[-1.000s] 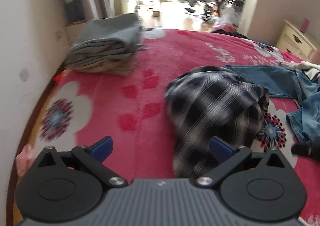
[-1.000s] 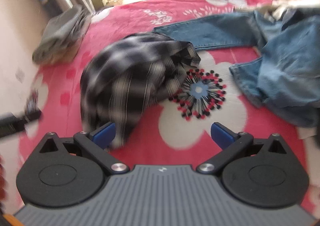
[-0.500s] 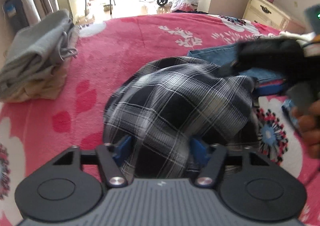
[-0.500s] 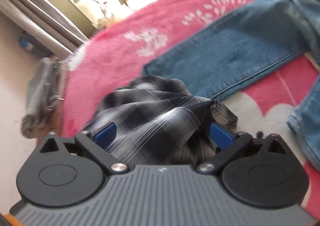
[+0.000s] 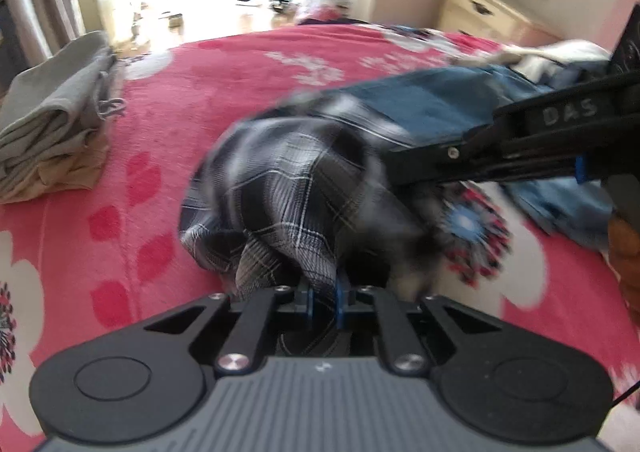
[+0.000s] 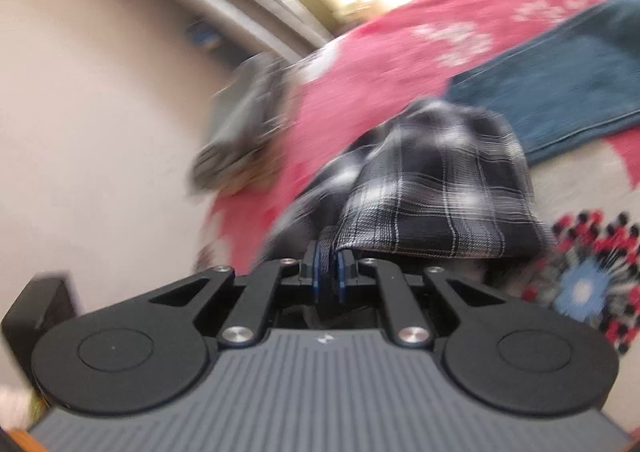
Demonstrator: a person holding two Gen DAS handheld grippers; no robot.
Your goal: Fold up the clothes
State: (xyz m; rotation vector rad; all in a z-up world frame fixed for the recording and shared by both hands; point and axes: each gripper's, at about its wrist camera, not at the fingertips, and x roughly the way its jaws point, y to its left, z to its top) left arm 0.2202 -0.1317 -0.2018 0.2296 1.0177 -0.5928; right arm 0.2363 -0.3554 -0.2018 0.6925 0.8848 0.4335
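**A:** Where's the shirt from your end?

**B:** The plaid shirt (image 5: 296, 192) lies bunched on the red blanket (image 5: 240, 64), straight ahead of both tools. My left gripper (image 5: 323, 302) is closing on its near hem, cloth between the pads. The right gripper (image 6: 330, 276) is closing on another edge, cloth there too.

**A:** Long axis?

**B:** Can't tell, it's too crumpled. Both point downward, the left steeper. I'd judge the next move needs the two pulled apart.
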